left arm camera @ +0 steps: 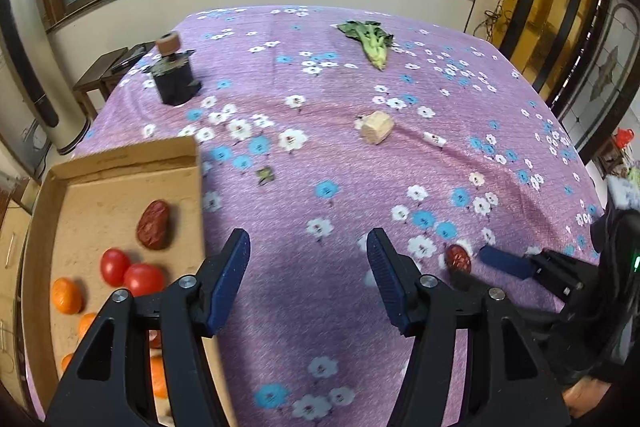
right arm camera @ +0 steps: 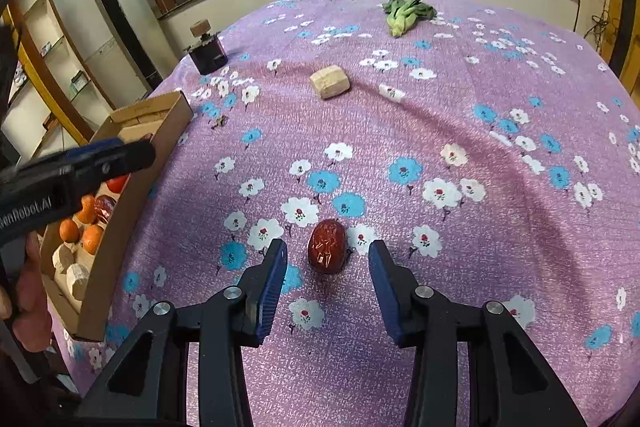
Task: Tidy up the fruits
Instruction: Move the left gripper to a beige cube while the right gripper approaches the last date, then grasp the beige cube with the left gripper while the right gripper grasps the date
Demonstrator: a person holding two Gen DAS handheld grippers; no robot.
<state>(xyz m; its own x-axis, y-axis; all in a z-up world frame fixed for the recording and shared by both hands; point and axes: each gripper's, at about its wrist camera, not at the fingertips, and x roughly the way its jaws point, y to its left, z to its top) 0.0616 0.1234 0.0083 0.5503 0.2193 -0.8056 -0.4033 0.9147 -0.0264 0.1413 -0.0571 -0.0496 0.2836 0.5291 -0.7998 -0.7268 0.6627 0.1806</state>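
At the bottom of the right wrist view, the right gripper (right arm camera: 327, 263) stands wide open with nothing in it, its blue-padded fingers flanking a wrinkled dark red jujube (right arm camera: 327, 246) that lies on the purple flowered tablecloth (right arm camera: 500, 239) just ahead of the tips, untouched. In the left wrist view the left gripper (left arm camera: 308, 259) is likewise spread wide and empty, hovering beside the shallow brown cardboard box (left arm camera: 120, 163) at lower left. That box already holds another red jujube (left arm camera: 155, 225), two small red tomatoes (left arm camera: 130, 271) and several orange mandarins (left arm camera: 66, 295), so the sorting looks well advanced; this loose jujube seems to be the last fruit outside. Farther up the frame lie a pale wooden block (right arm camera: 330, 81), a dark pedestal with a wooden knob (right arm camera: 207, 51) and a green leafy vegetable (right arm camera: 406, 10), probably not fruit.
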